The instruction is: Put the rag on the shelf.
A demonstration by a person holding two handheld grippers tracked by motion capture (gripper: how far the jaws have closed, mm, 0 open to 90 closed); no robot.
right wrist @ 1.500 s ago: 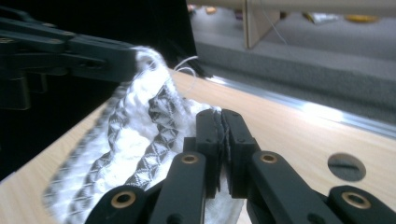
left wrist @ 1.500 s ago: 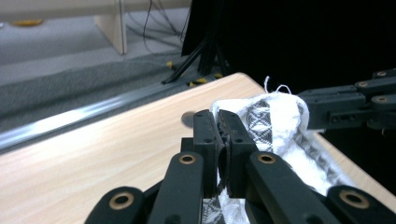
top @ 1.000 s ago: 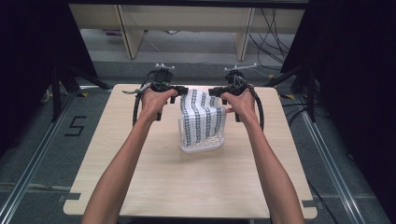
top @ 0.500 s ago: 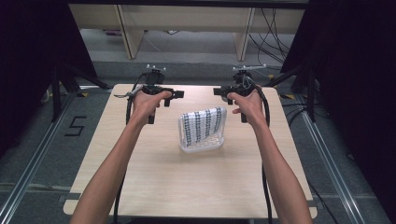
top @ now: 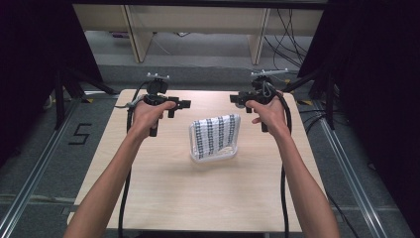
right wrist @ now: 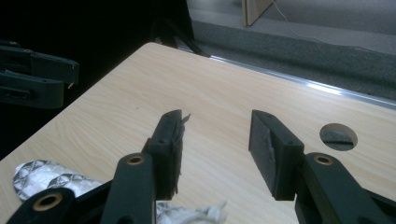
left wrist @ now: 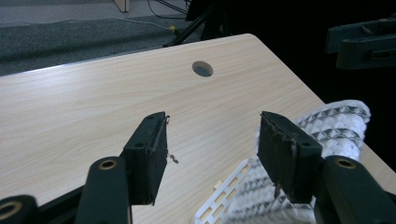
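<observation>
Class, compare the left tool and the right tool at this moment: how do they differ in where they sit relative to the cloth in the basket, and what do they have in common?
The left tool hangs over the table's far left part, left of the patterned cloth; the right tool hangs right of it. The left tool looks slightly nearer the white basket; the right tool sits a little farther back. Both are open, hold nothing, and point inward toward each other.

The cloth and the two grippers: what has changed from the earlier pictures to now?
One second ago both grippers were at the cloth over the basket. Since then they have let it go. The left gripper has drawn off to the left and the right gripper to the right; both are open with nothing between the jaws. The cloth has dropped lower into the basket. The basket stayed where it was on the table.
</observation>
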